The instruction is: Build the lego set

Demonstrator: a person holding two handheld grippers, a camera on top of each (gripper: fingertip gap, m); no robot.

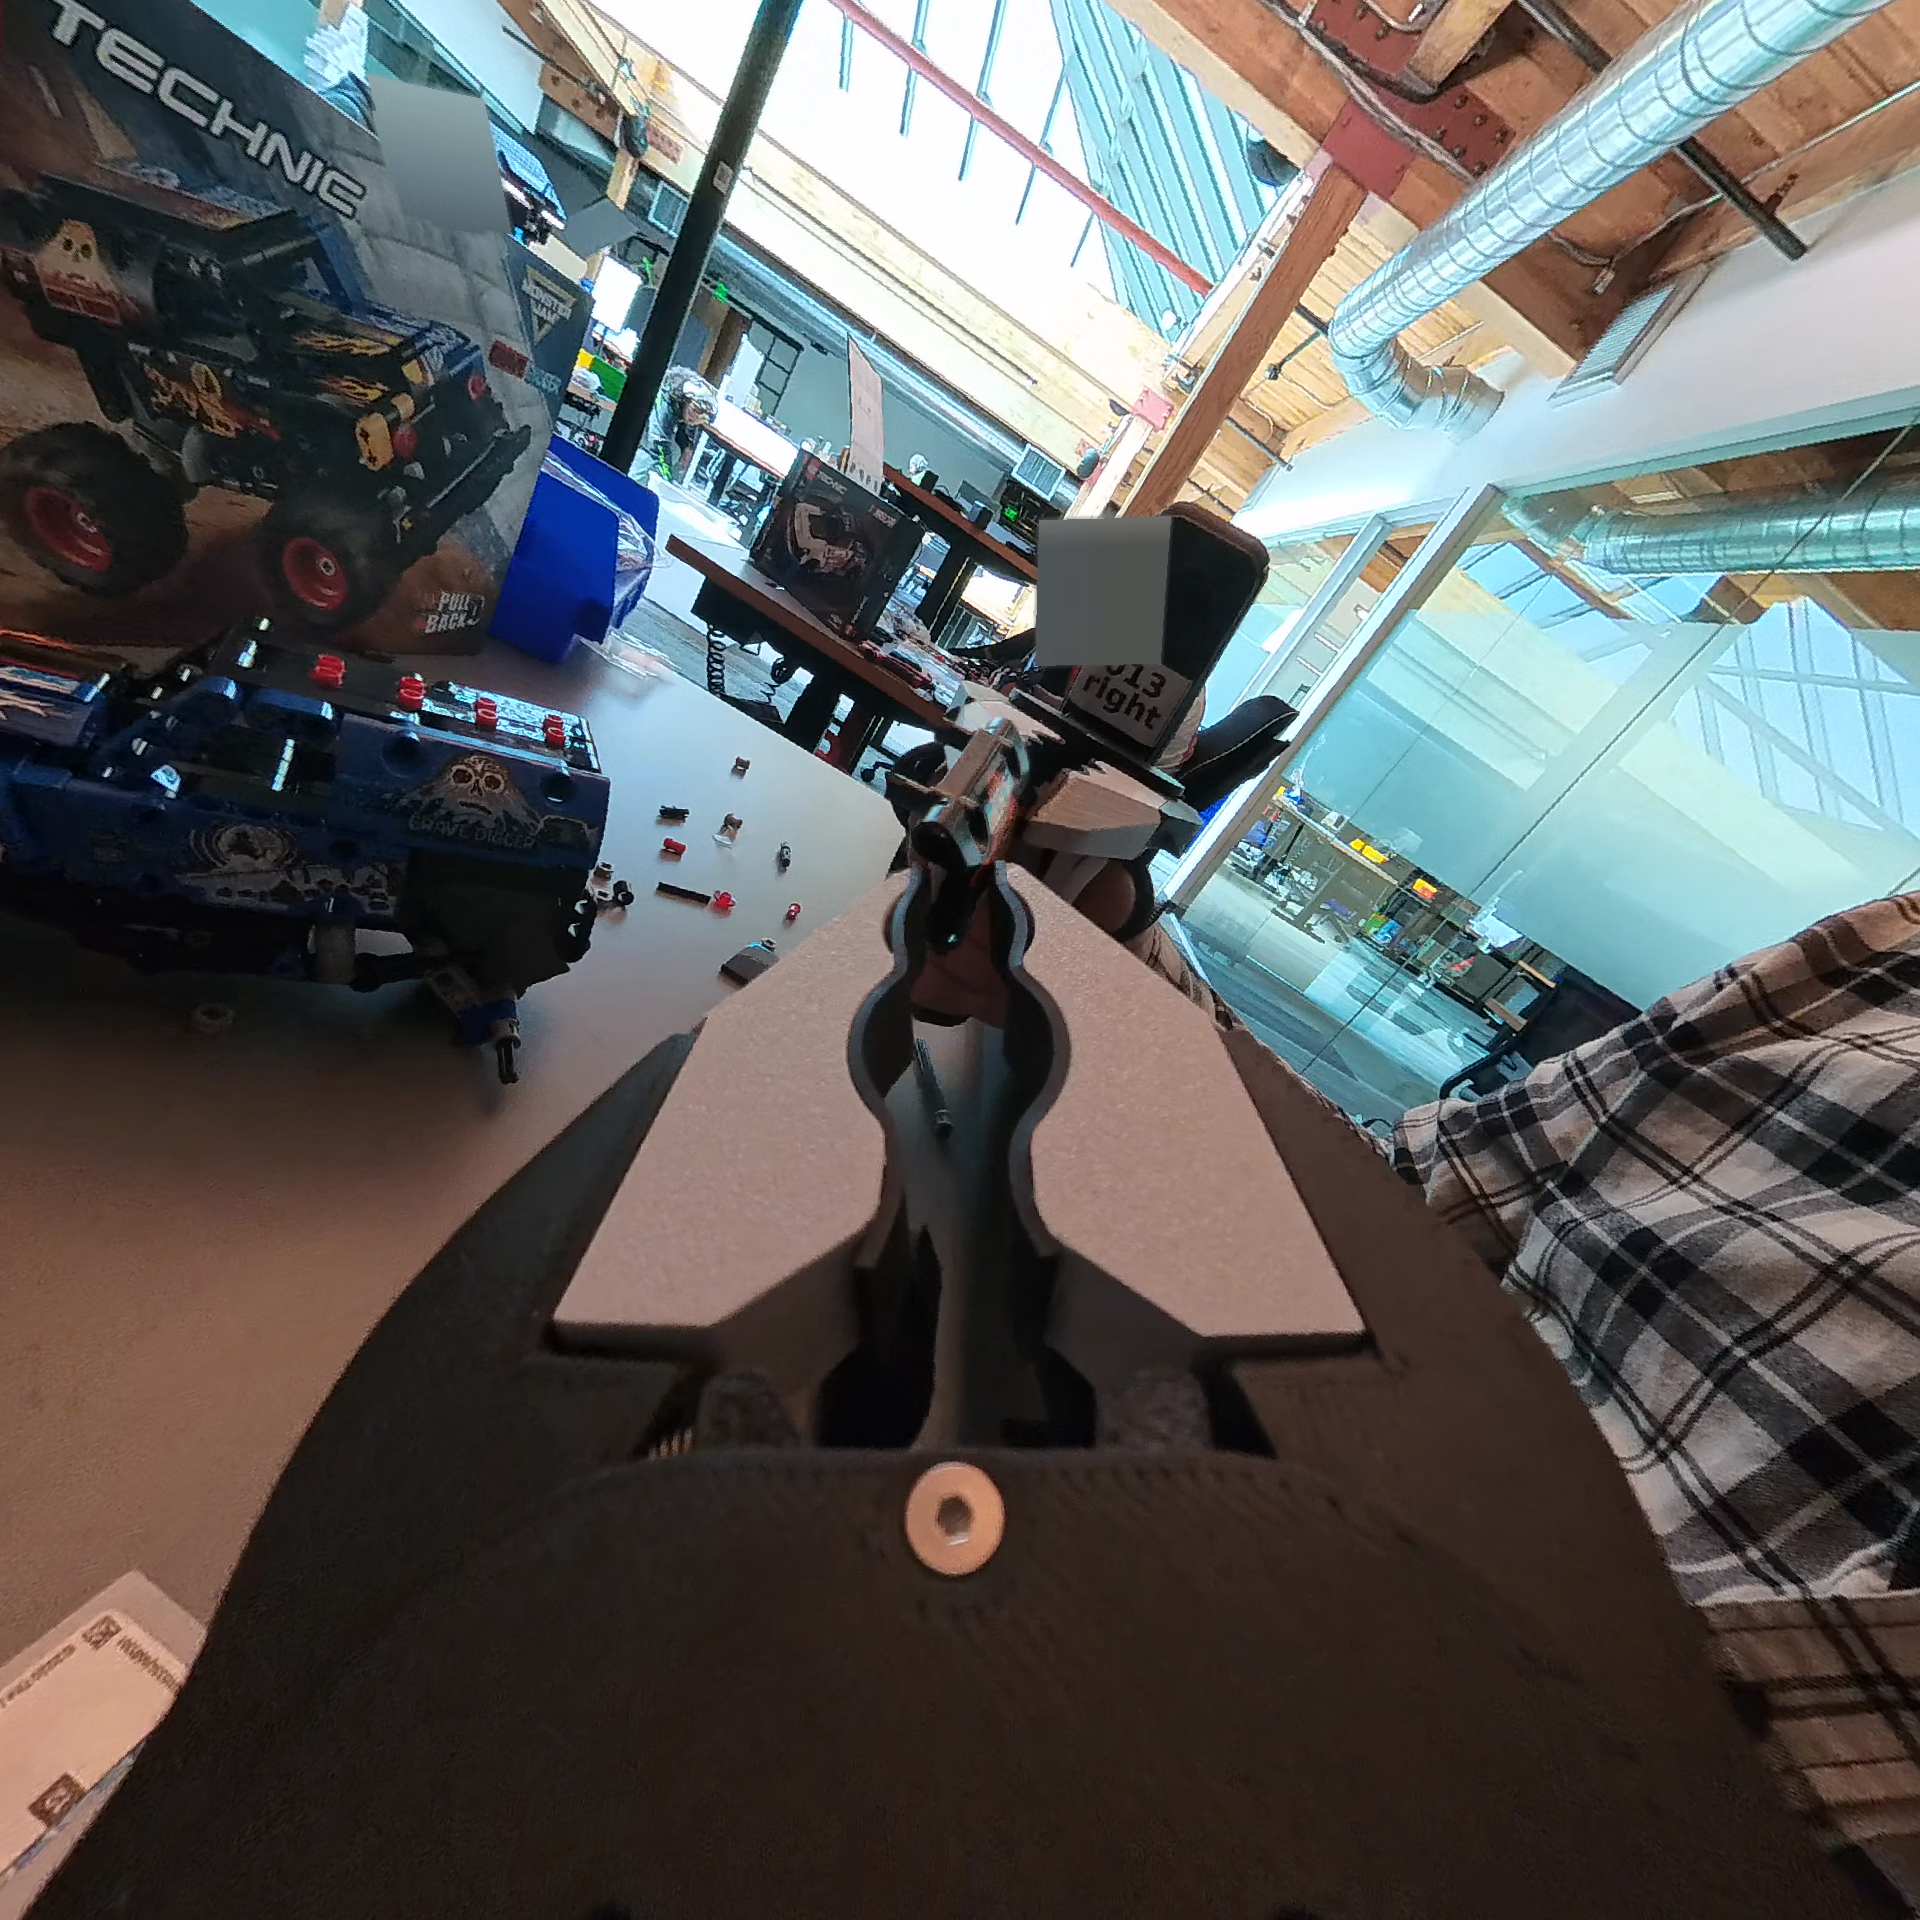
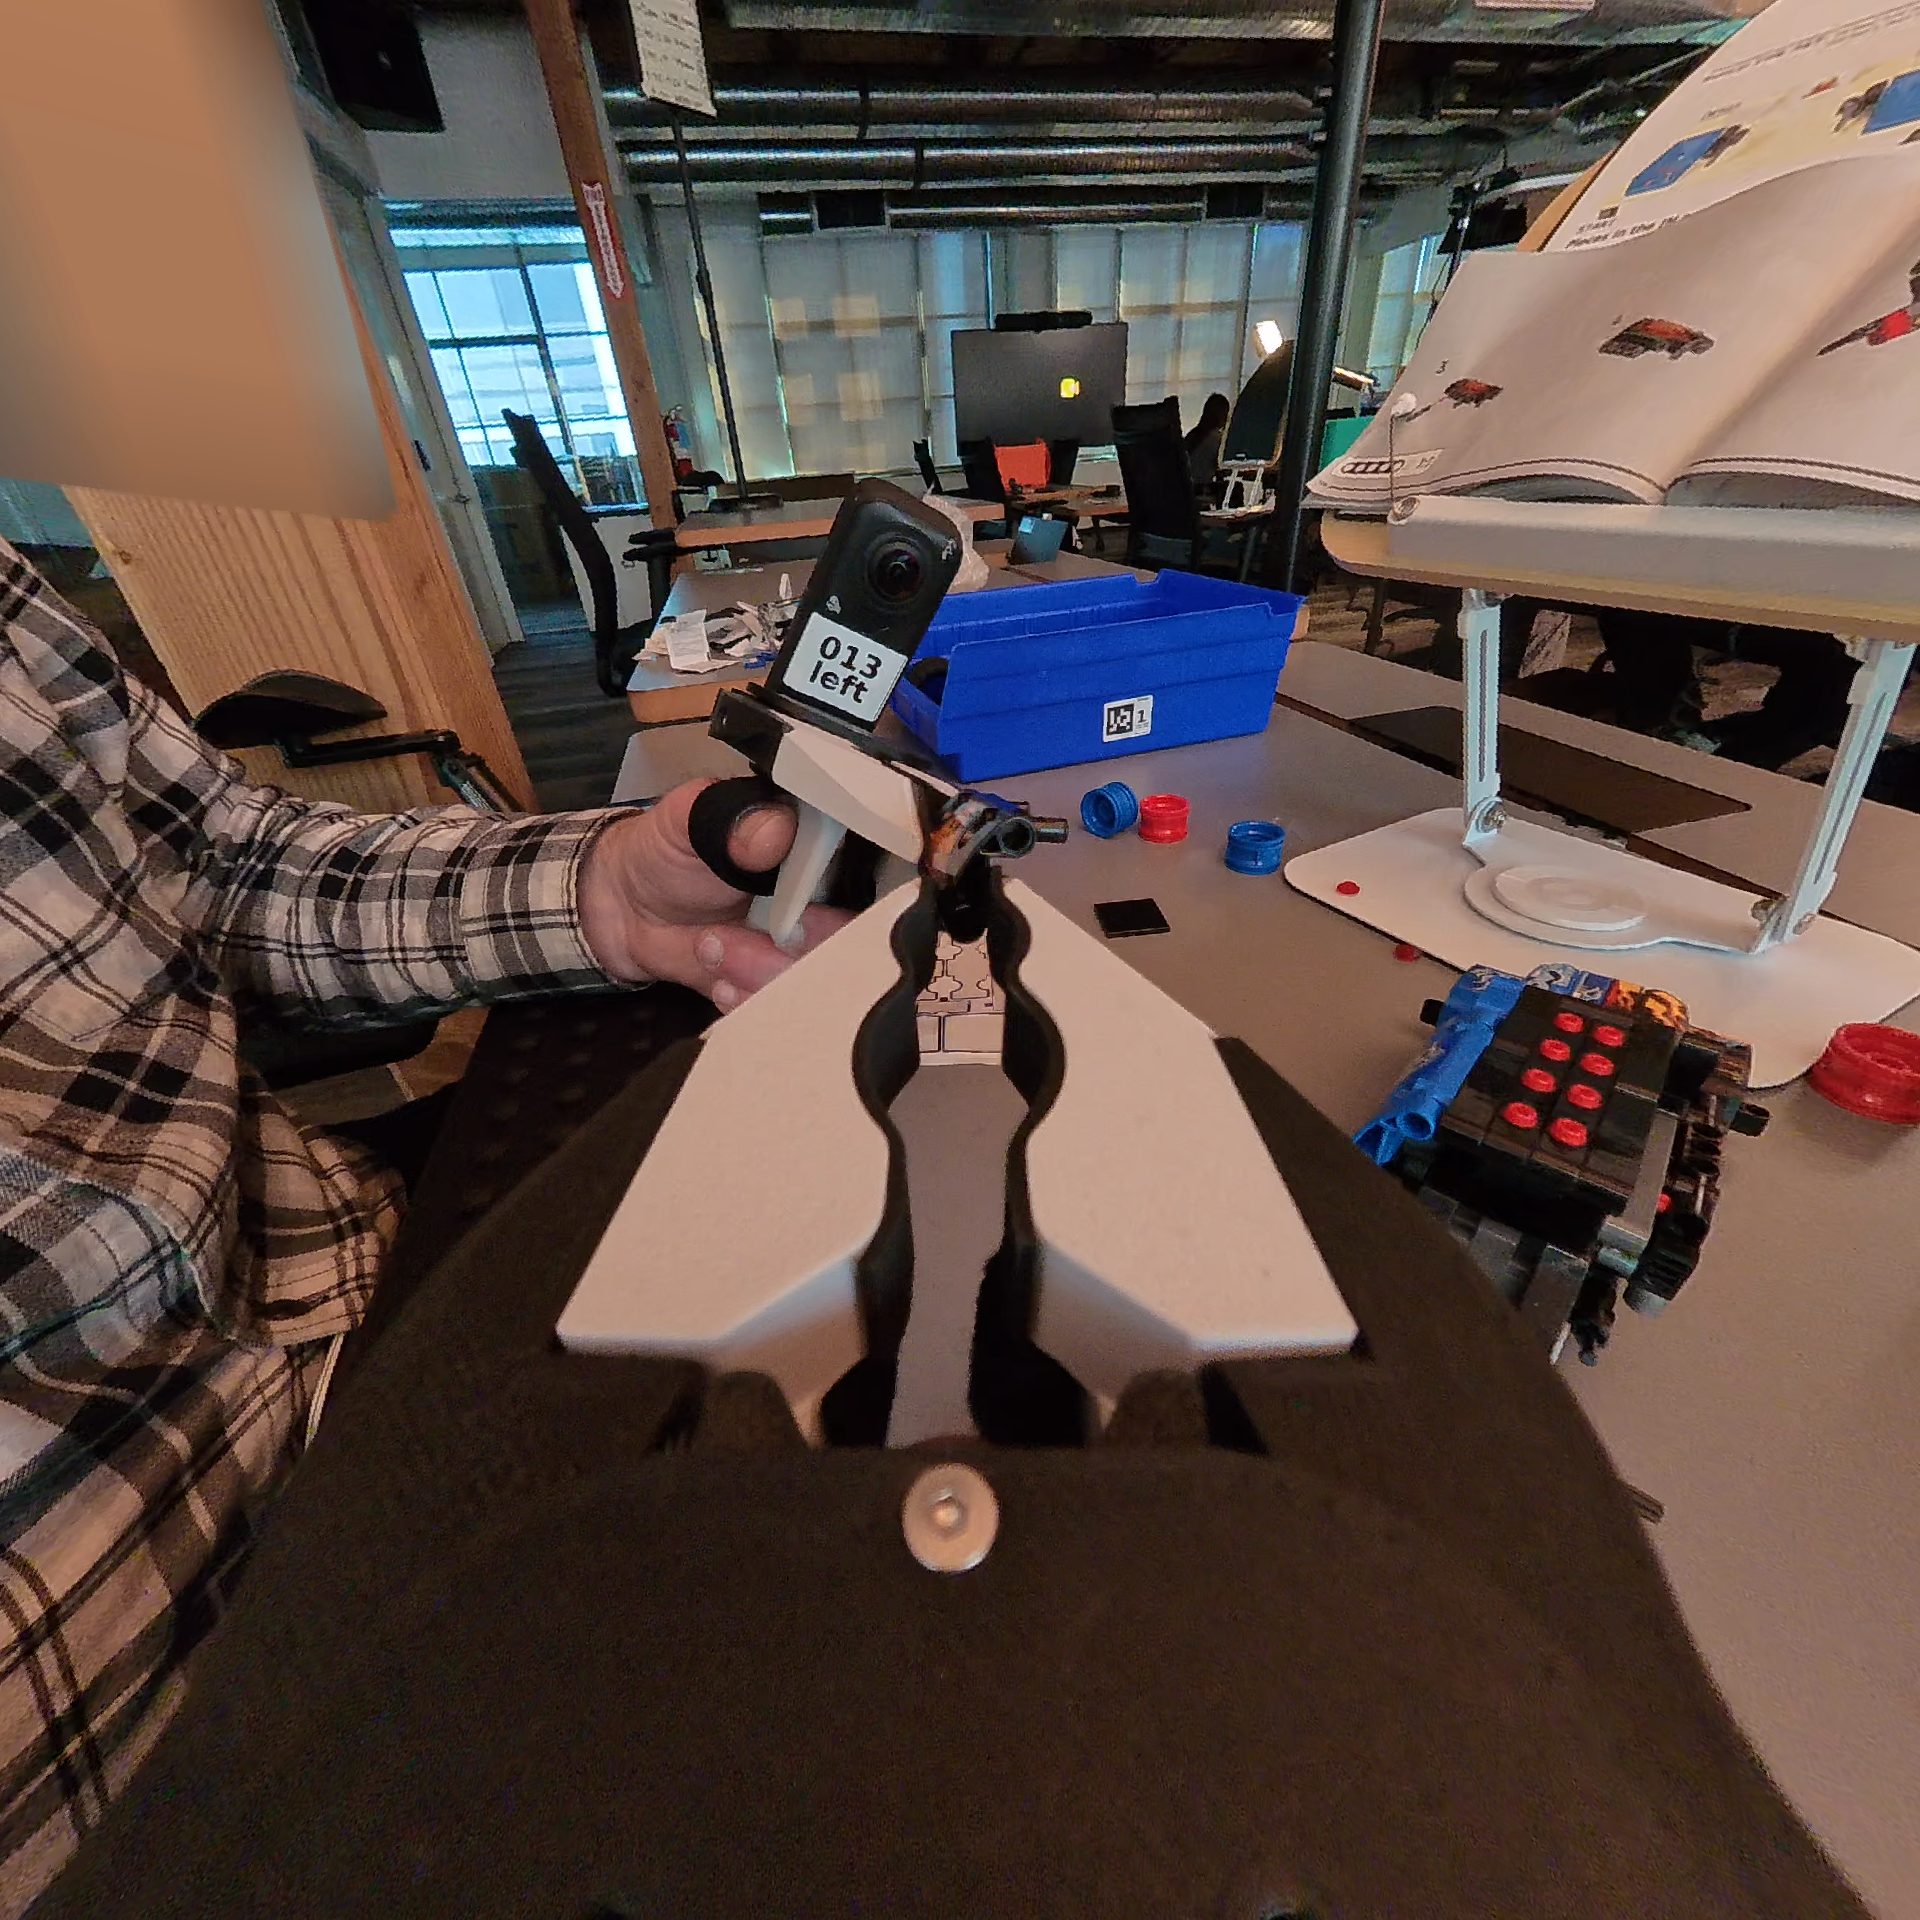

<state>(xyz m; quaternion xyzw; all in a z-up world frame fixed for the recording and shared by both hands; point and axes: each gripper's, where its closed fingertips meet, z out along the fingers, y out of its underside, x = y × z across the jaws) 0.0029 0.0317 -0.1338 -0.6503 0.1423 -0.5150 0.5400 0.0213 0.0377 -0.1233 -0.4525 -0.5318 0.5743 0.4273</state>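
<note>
My left gripper (image 1: 951, 906) and right gripper (image 2: 964, 900) meet tip to tip in the air above the table edge. Both are shut on one small black lego piece with a flame sticker (image 1: 968, 821), which also shows in the right wrist view (image 2: 982, 831) with a black pin sticking out to the right. The right gripper (image 1: 1039, 805) faces me in the left wrist view; the left gripper (image 2: 925, 816) faces me in the right wrist view. The part-built blue and black truck (image 1: 291, 821) lies on the grey table, also seen in the right wrist view (image 2: 1558, 1122).
The set's box (image 1: 208, 312) stands behind the truck. Small loose pieces (image 1: 717, 862) lie on the table. A blue bin (image 2: 1091, 665), blue and red wheel hubs (image 2: 1164, 818), a black tile (image 2: 1130, 917) and an open instruction booklet (image 2: 1662, 364) on a white stand are at the right. Left and right tips are no more than a few centimetres apart.
</note>
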